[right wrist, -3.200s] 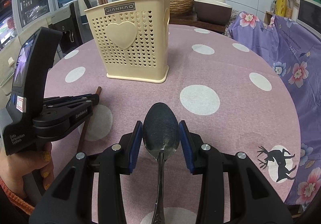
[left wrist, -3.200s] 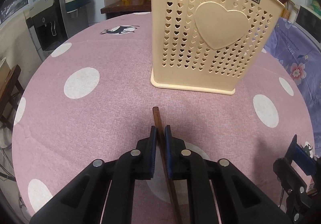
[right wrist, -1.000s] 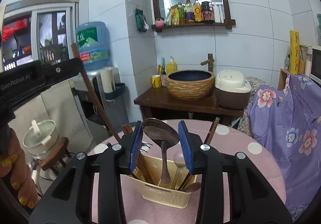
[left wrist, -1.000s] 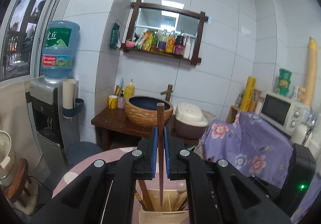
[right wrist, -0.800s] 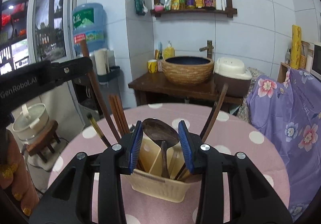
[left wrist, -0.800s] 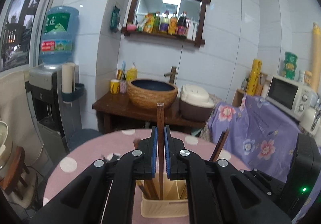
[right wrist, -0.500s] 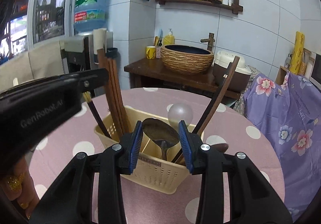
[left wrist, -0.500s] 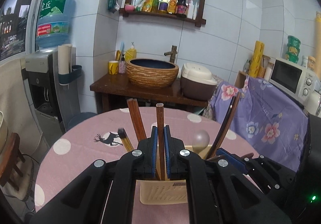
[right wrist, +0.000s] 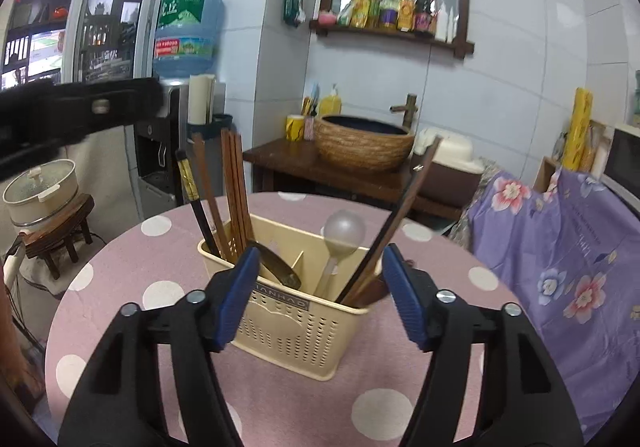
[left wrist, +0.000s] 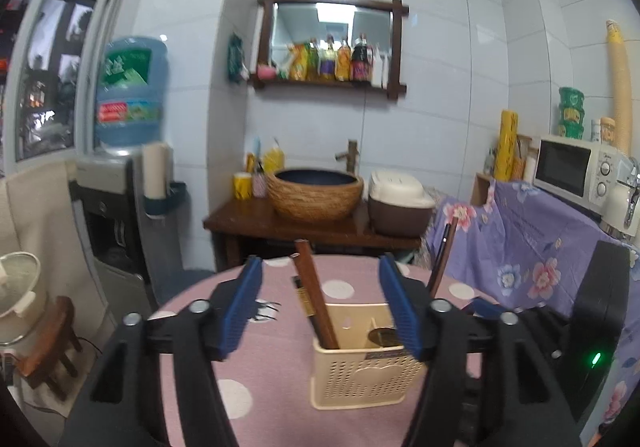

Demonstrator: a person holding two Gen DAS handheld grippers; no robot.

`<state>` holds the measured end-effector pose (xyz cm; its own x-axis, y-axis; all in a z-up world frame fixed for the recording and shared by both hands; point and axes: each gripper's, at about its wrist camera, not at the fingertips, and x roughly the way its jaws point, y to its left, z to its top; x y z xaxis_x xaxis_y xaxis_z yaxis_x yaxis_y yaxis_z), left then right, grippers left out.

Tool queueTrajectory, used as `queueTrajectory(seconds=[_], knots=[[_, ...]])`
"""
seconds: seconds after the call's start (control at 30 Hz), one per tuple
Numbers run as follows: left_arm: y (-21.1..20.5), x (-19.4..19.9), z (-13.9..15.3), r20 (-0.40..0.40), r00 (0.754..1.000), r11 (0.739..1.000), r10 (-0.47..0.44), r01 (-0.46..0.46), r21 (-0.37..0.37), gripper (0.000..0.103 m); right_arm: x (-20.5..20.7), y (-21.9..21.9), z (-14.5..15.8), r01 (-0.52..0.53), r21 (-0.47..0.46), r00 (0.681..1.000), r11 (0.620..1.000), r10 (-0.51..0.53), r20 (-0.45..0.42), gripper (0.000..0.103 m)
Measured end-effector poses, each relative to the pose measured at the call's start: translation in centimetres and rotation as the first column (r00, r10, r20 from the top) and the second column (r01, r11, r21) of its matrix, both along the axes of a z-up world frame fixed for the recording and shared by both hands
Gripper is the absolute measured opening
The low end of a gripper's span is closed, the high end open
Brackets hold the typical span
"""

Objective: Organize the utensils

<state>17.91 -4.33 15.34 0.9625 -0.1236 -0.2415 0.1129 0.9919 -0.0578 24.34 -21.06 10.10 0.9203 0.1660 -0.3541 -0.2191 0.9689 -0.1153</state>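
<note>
Utensil holder point(left wrist: 362, 359), a cream plastic caddy pierced with small holes and bearing a raised heart, stands on a round table point(left wrist: 240, 379) under a pink cloth with white dots, seen from the left wrist camera toward the side of the tabletop nearest the camera. The left gripper point(left wrist: 320, 309) hangs above it with its blue-padded jaws spread wide and nothing between them. A brown wooden chopstick point(left wrist: 314, 303) leans upright in the holder's left compartment, clear of both pads. A dark, long handle point(left wrist: 442, 259) slants out of the holder's right end. Behind the table sit a woven basin point(left wrist: 315, 193) on a wooden stand, a water dispenser point(left wrist: 130, 119) and a microwave point(left wrist: 576, 171).

From the right wrist camera, the holder point(right wrist: 288, 311) sits near the middle of the tabletop point(right wrist: 132, 287). The right gripper point(right wrist: 316, 293) is released, its jaws wide apart to either side of the holder's near rim and gripping nothing. A metal spoon point(right wrist: 278, 265) lies tilted inside, bowl up, just beside the left pad. Wooden chopsticks point(right wrist: 234, 183) and a black chopstick with a gold band point(right wrist: 192, 195) stand in the left compartment. A translucent plastic spoon point(right wrist: 342, 237) rises from the middle, and a long dark handle point(right wrist: 396, 219) leans right. The left gripper's black arm point(right wrist: 76, 111) crosses the upper left.
</note>
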Motion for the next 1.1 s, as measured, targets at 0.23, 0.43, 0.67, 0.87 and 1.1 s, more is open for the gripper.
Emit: queueTrajectory(seconds=[0.23, 0.43, 0.67, 0.87, 1.1], knots=[[2.7, -6.7, -3.1, 0.037, 0.999, 1.0, 0.006, -0.007, 0.026, 0.098, -7.6, -1.2, -1.0, -0.005, 0.001, 0.998, 1.0, 0.005, 0.065, 0.097], [4.9, -10.5, -7.1, -0.025, 0.998, 0.998, 0.055, -0.055, -0.004, 0.098, -14.2, -2.3, -4.3, -0.009, 0.067, 0.998, 0.998, 0.005, 0.06, 0.097], [6.7, -15.7, -10.4, -0.025, 0.992, 0.99, 0.123, -0.125, -0.065, 0.098, -21.5, -3.5, -7.4, 0.0, 0.134, 0.997, 0.991, -0.011, 0.079, 0.097], [6.2, -19.0, -11.7, -0.017, 0.997, 0.994, 0.078, -0.079, -0.077, 0.098, -26.2, -4.4, -7.7, 0.02, 0.155, 0.993, 0.988, -0.038, 0.115, 0.097], [5.7, -20.2, -12.1, -0.005, 0.997, 0.996, 0.075, -0.075, -0.056, 0.098, -27.1, -4.5, -7.2, 0.012, 0.17, 0.991, 0.985, -0.034, 0.127, 0.097]])
